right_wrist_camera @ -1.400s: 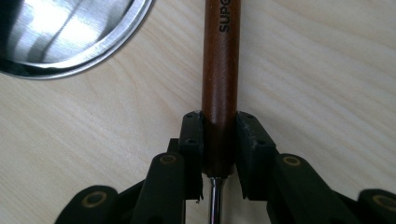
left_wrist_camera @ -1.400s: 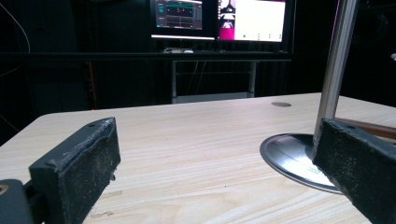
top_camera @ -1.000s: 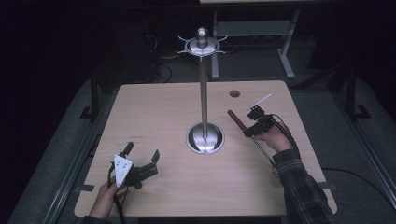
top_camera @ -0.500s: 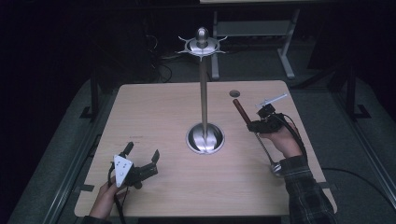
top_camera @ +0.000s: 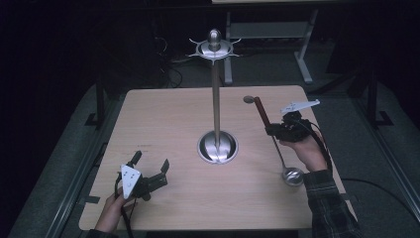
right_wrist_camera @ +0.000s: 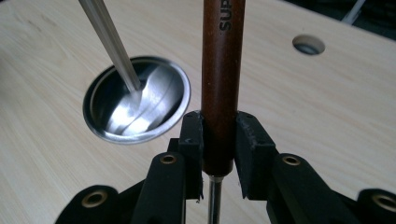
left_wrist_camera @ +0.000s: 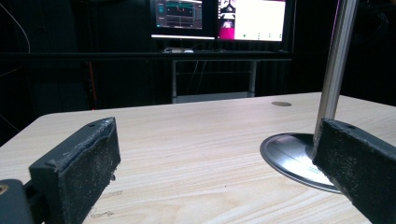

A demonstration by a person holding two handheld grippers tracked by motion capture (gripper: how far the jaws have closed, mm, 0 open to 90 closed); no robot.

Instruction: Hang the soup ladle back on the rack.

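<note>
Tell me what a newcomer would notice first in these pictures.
The tall steel stand rises from its round base at the table's middle, topped by a hooked crown. The right tool is shut on the brown handle of a ladle, near the right edge. The left tool rests open, near left.

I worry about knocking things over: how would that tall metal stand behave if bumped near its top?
The stand probably tips rather than slides: its pole is tall and thin over a small round base. The polished metal likely makes it slippery.
</note>
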